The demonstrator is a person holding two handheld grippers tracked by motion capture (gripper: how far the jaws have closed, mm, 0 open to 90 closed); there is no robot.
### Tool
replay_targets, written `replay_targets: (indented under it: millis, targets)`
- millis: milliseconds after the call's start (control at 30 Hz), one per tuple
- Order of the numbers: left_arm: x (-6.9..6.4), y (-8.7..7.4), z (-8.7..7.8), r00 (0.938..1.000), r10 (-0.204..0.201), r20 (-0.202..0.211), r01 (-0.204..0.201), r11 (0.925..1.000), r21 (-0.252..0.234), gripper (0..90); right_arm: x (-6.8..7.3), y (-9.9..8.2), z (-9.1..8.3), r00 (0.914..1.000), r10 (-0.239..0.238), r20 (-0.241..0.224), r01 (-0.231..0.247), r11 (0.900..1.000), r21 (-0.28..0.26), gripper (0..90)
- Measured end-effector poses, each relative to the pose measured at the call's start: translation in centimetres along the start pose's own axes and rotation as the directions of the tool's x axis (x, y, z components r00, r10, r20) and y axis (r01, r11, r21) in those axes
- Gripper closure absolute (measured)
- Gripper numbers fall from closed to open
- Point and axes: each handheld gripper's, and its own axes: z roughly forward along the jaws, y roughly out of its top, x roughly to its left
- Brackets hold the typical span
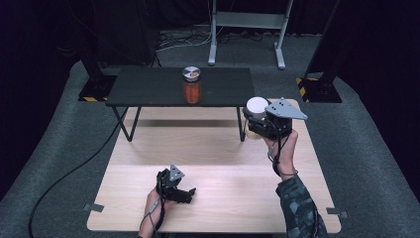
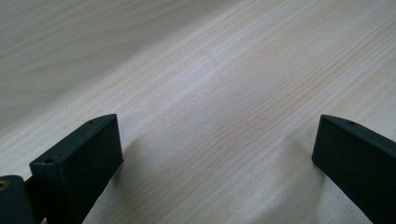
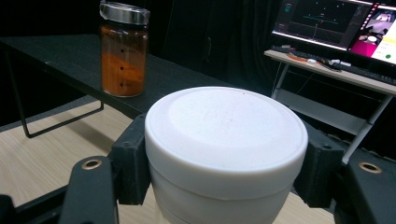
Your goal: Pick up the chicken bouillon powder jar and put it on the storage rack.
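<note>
Hands come in from the bottom of the high view. Near the front edge of the wooden table (image 1: 213,208) the left gripper (image 1: 187,194) rests low, its jaws wide with nothing between them. Toward the right edge, the right gripper (image 1: 256,119) holds a white jar (image 1: 257,105) above the table, close to the right end of the black shelf (image 1: 148,87). An orange jar (image 1: 192,85) stands on that shelf near its middle. If the white jar goes up onto the shelf, its base could catch the shelf's front edge and tip.

From the left gripper view, both jaws stand far apart over bare wood (image 2: 210,93); little risk here, unless this hand slides on the table.

From the right gripper view, the jaws press the white jar (image 3: 226,140) just under its lid (image 3: 229,116), one on each side. Its wall looks smooth, so I judge it may slip down if the grip loosens or the hand tilts. Behind it, the orange jar (image 3: 123,49) stands upright on the shelf (image 3: 60,56); a careless swing to that side could knock it over.
</note>
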Motion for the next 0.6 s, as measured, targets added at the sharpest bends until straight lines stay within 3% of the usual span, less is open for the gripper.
replay_targets:
  millis: [600]
  targets:
    - [0.0, 0.0, 0.0, 1.0, 0.0, 0.001, 0.0, 1.0, -0.002, 1.2, -0.3, 1.4, 1.5, 0.9999, 0.01, -0.011, -0.01, 1.0, 0.002, 32.2]
